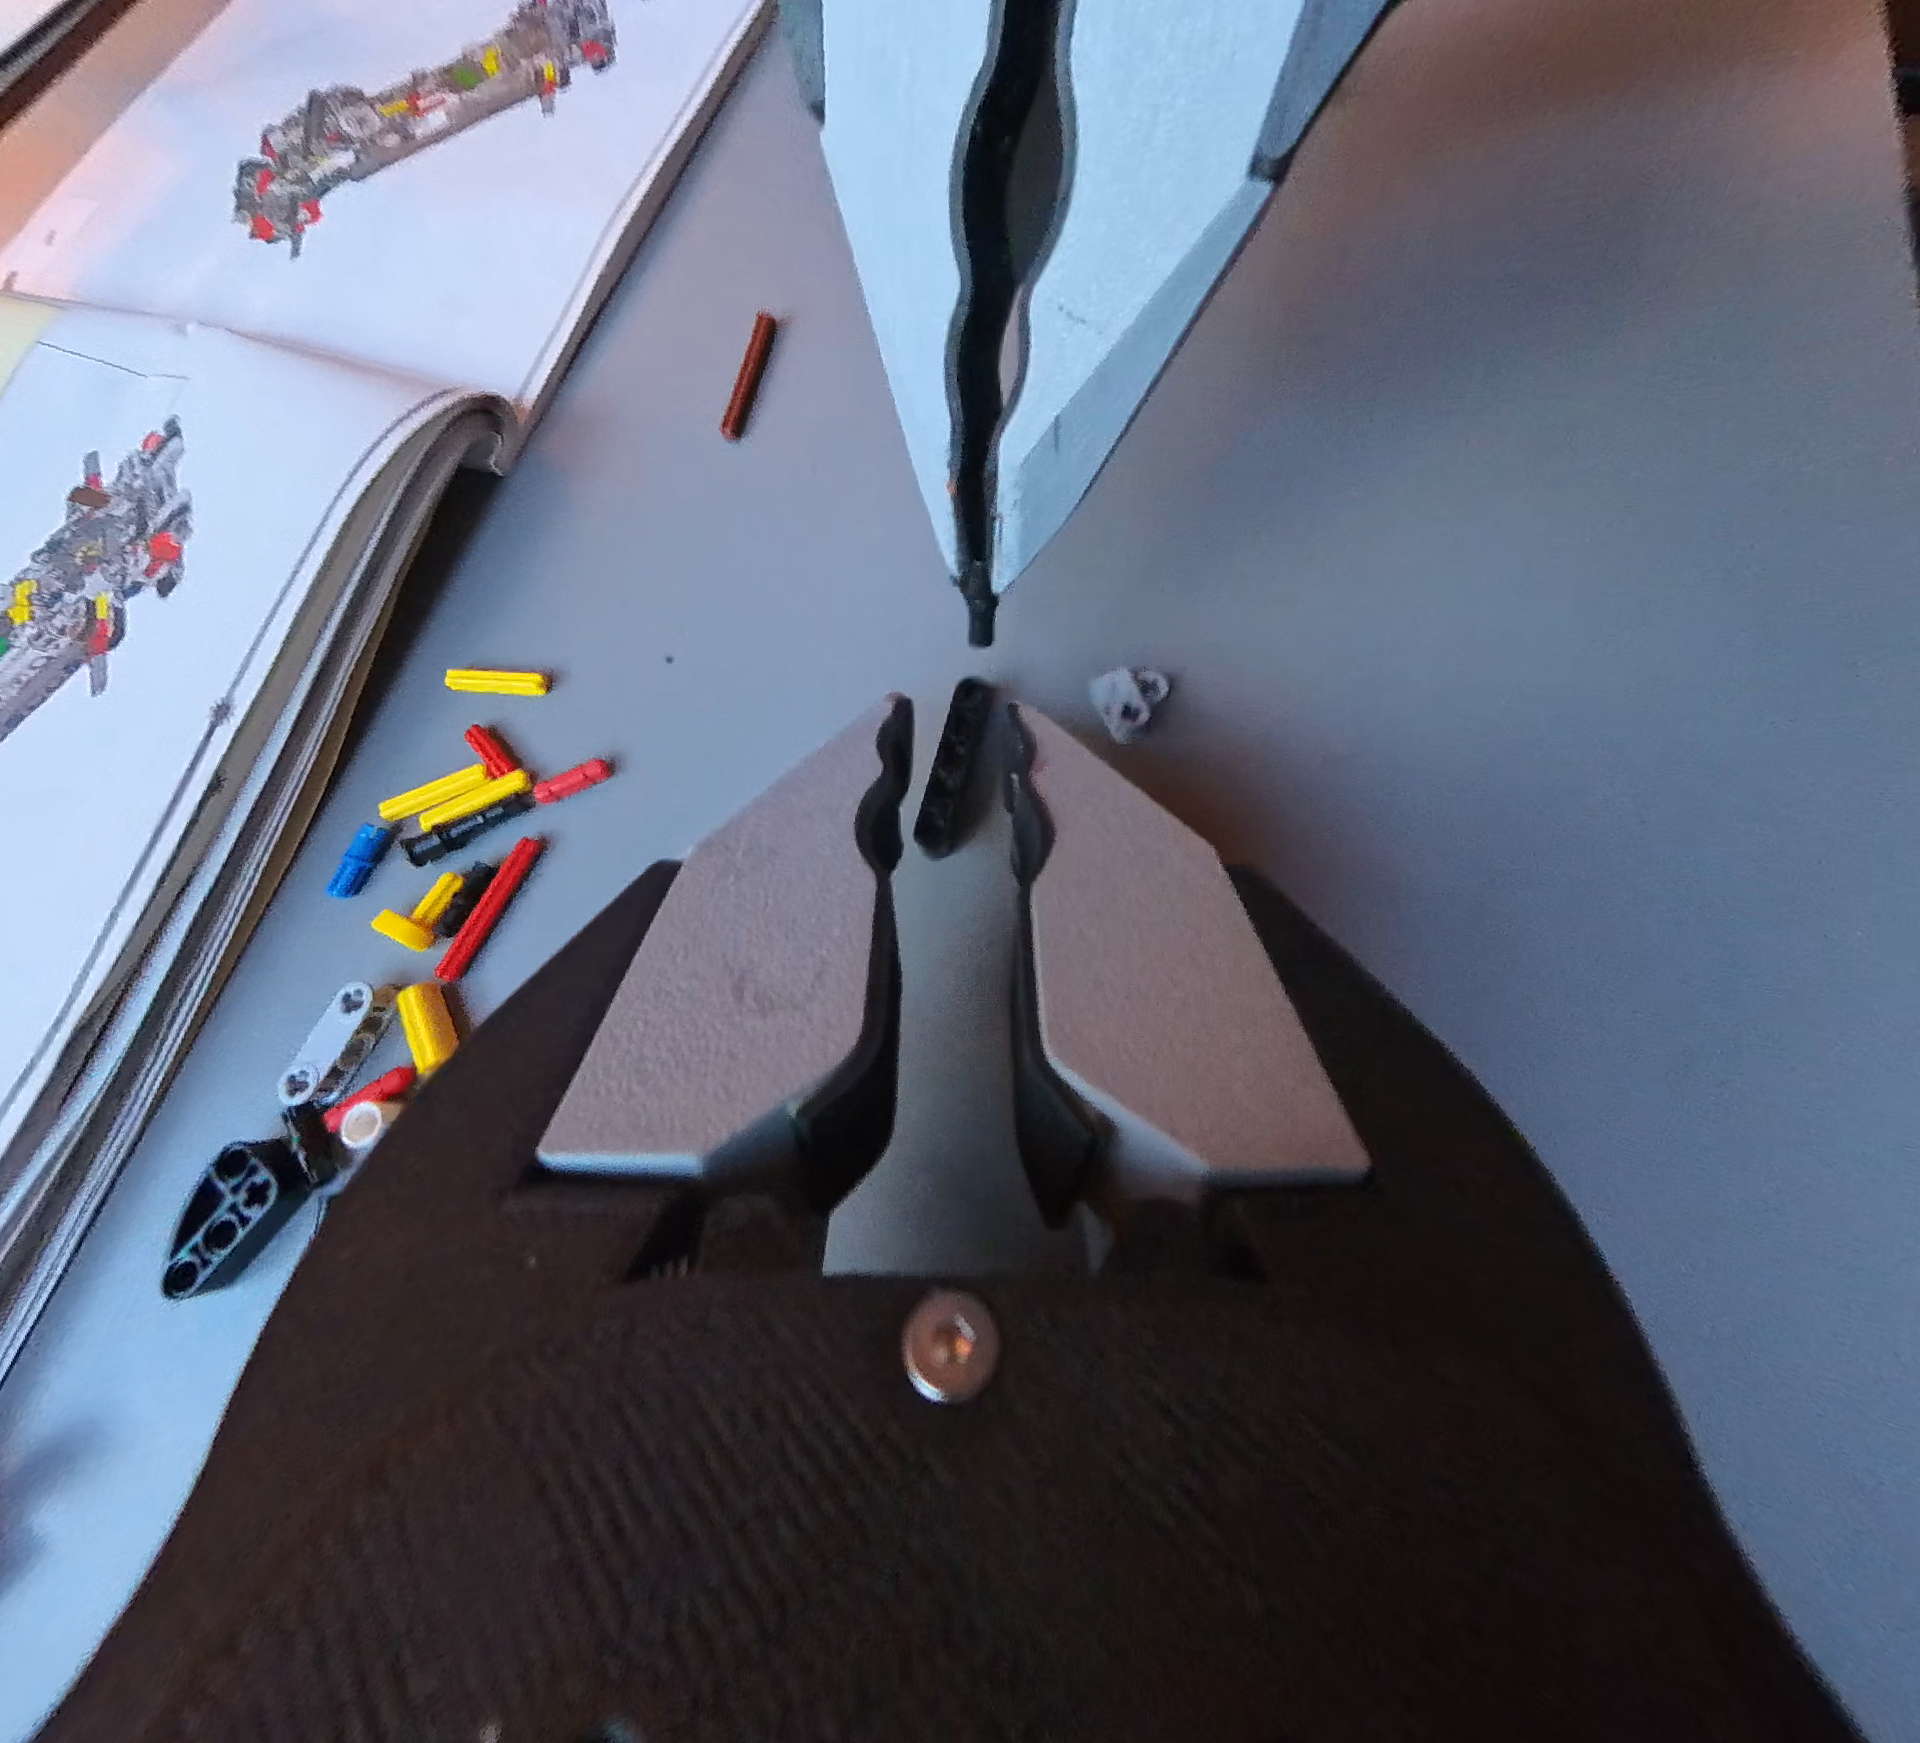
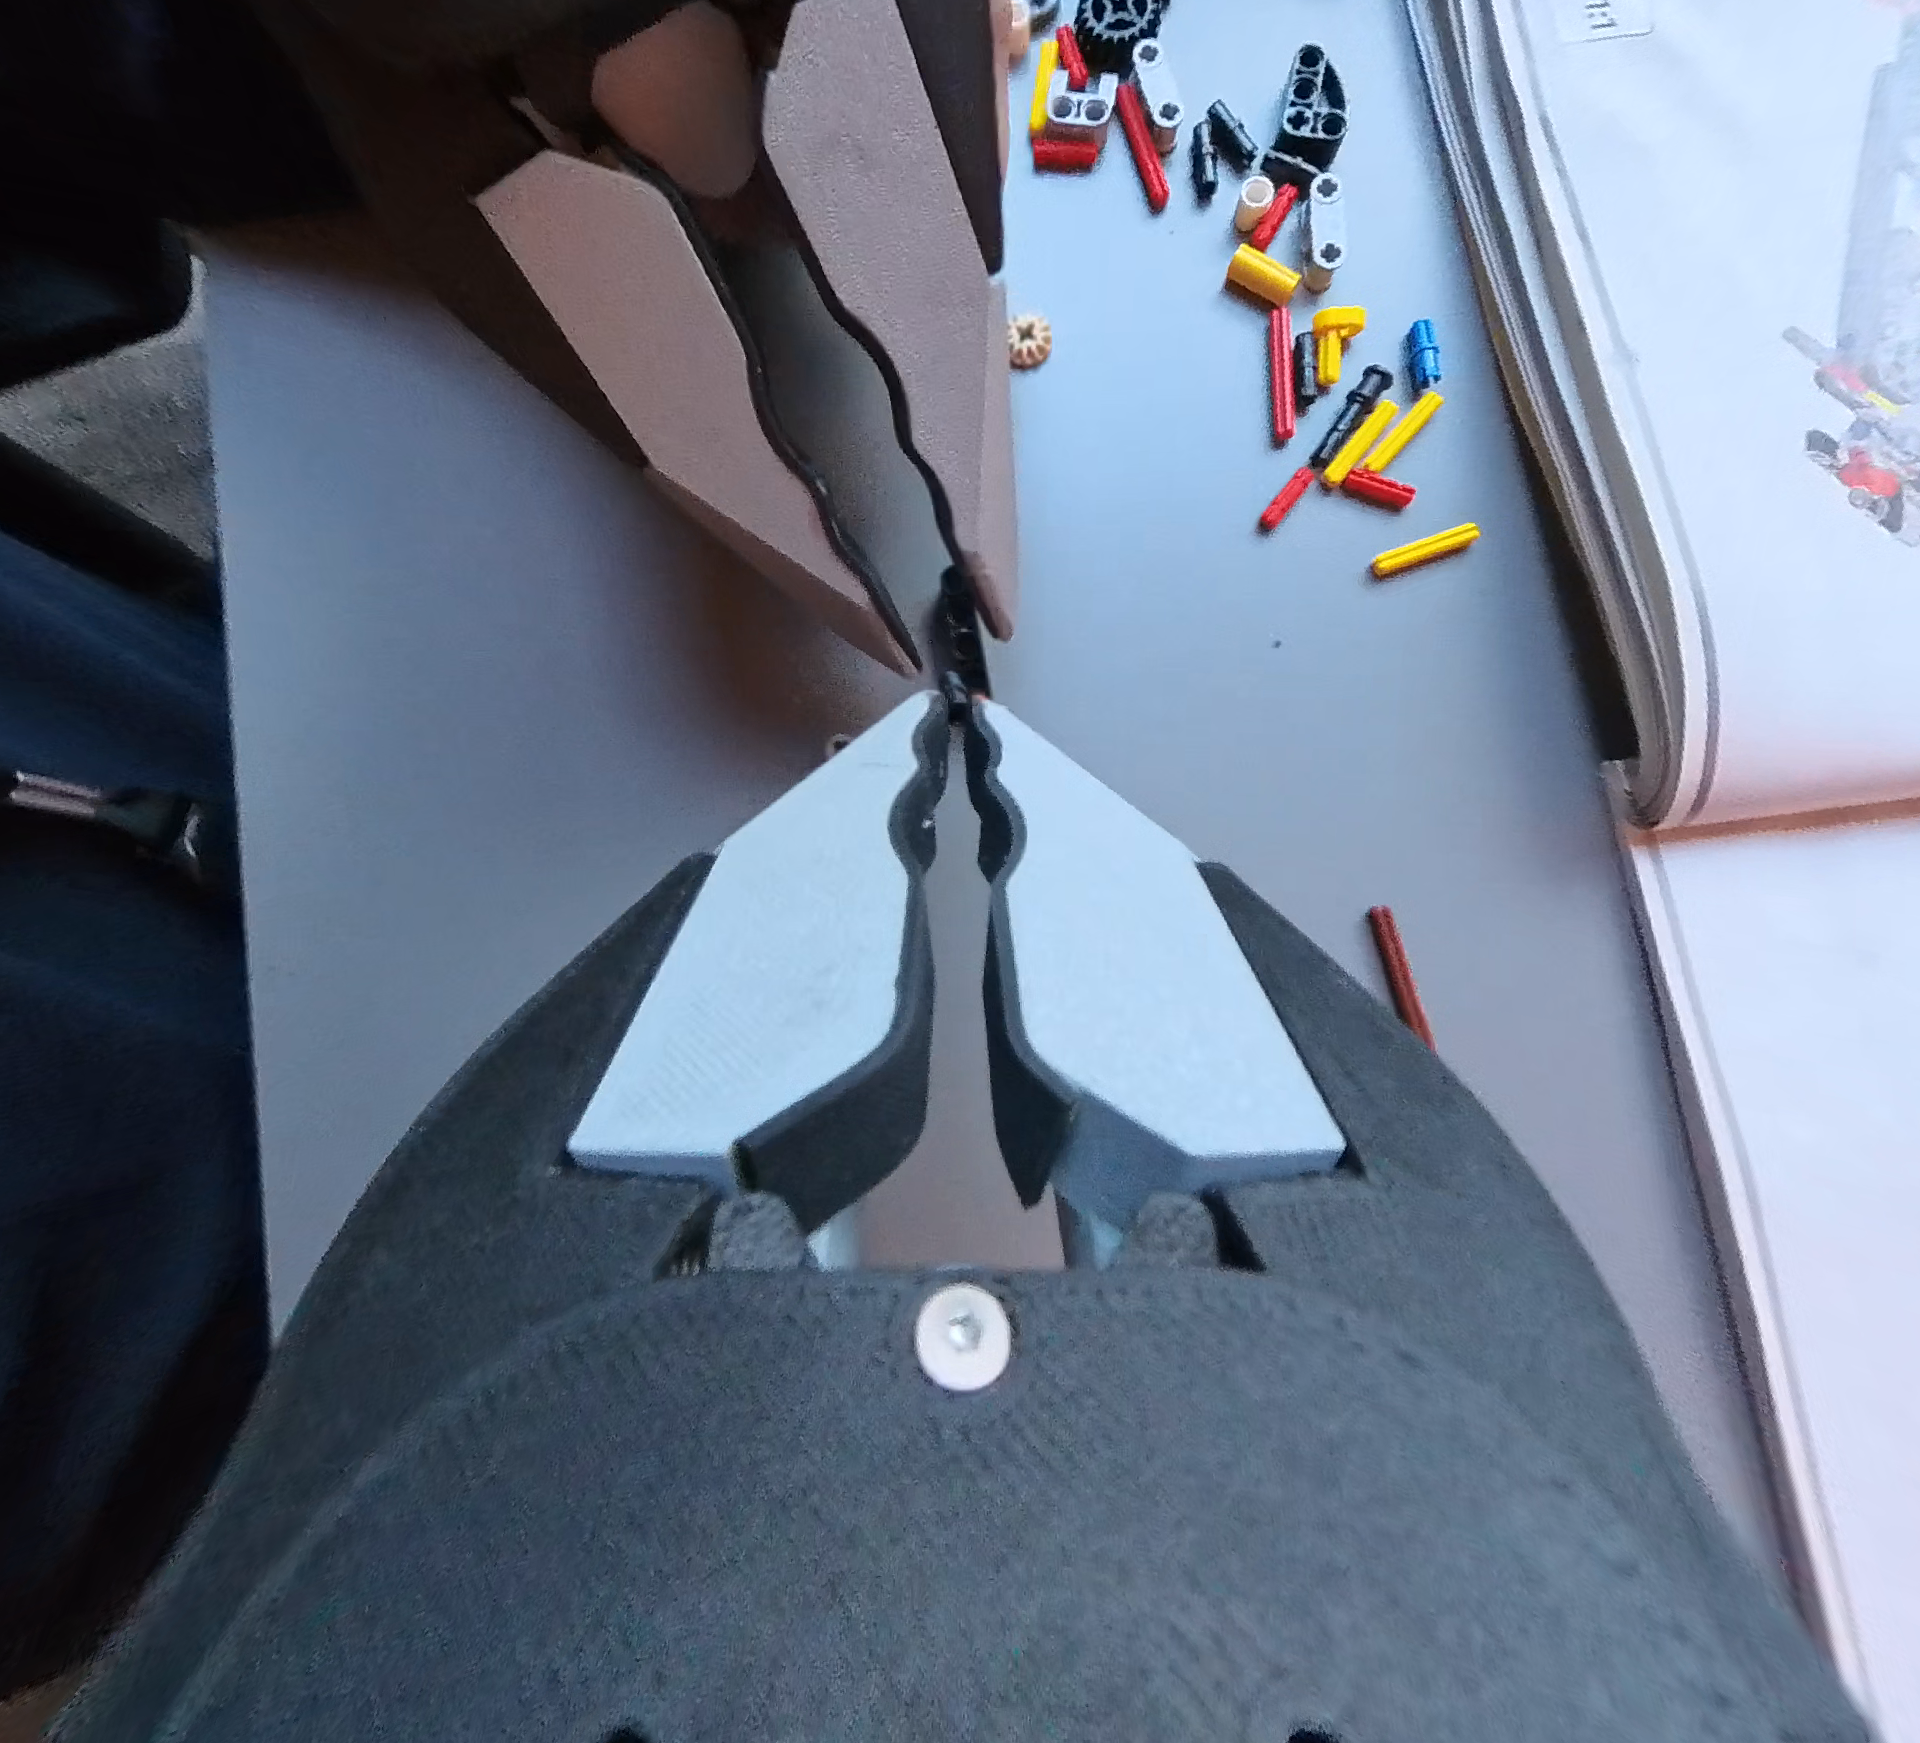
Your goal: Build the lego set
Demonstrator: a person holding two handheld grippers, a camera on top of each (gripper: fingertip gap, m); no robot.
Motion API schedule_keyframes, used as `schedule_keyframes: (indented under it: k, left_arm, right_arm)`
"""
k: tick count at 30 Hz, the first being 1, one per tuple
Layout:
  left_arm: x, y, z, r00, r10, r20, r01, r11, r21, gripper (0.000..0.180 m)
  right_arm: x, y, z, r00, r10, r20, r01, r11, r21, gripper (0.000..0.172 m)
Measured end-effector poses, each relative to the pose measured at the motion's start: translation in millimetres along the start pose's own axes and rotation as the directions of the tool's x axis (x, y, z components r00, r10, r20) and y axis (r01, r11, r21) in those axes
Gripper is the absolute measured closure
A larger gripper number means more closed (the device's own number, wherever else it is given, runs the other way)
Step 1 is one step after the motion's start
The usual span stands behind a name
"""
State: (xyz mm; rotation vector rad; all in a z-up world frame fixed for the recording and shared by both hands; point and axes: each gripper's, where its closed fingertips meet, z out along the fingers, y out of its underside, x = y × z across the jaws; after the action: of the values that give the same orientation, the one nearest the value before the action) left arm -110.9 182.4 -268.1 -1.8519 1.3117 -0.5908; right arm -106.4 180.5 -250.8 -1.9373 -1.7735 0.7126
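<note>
While the right gripper [image 2: 961, 725] pinches a short black plastic pin [image 1: 980, 618] at its fingertips, the left gripper [image 1: 958, 717] has its fingers spread around a black holed beam [image 1: 951, 784] just above the grey worktop [image 1: 1455, 550], pin tip near the beam's end, not yet inserted.

The light is soft and a bit dim, with warm pink spots. Edges bend and look blurry; shadows are soft.

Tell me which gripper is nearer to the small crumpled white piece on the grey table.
Left. The left gripper has its fingertips just beside the crumpled white piece, open around a black beam. The right gripper comes from the far side, shut on a black pin, slightly farther off.
</note>
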Motion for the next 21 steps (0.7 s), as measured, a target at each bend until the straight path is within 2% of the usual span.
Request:
schedule_keyframes:
  k: [3,10,17,21]
  left_arm:
    - [4.2,-10.7,-1.3,1.0,0.008,-0.012,-0.007,0.998,0.061,0.169]
    - [2.5,-19.5,-3.0,0.998,0.049,0.03,-0.052,0.993,0.109,0.178]
    - [-4.9,-38.1,-19.0,0.998,0.026,0.062,-0.039,0.973,0.229,0.178]
    - [-5.1,-44.1,-22.9,0.996,0.034,0.084,-0.055,0.965,0.257,0.178]
  right_arm:
    - [-2.8,-5.1,-1.1,0.999,0.03,0.017,-0.03,0.998,0.05,0.172]
    - [-2.1,-10.4,-3.2,0.998,0.061,0.023,-0.063,0.993,0.097,0.171]
    - [-2.3,-31.5,-20.9,0.988,0.116,0.105,-0.144,0.936,0.321,0.17]
    - [-2.7,-34.7,-24.9,0.99,0.105,0.097,-0.132,0.931,0.339,0.171]
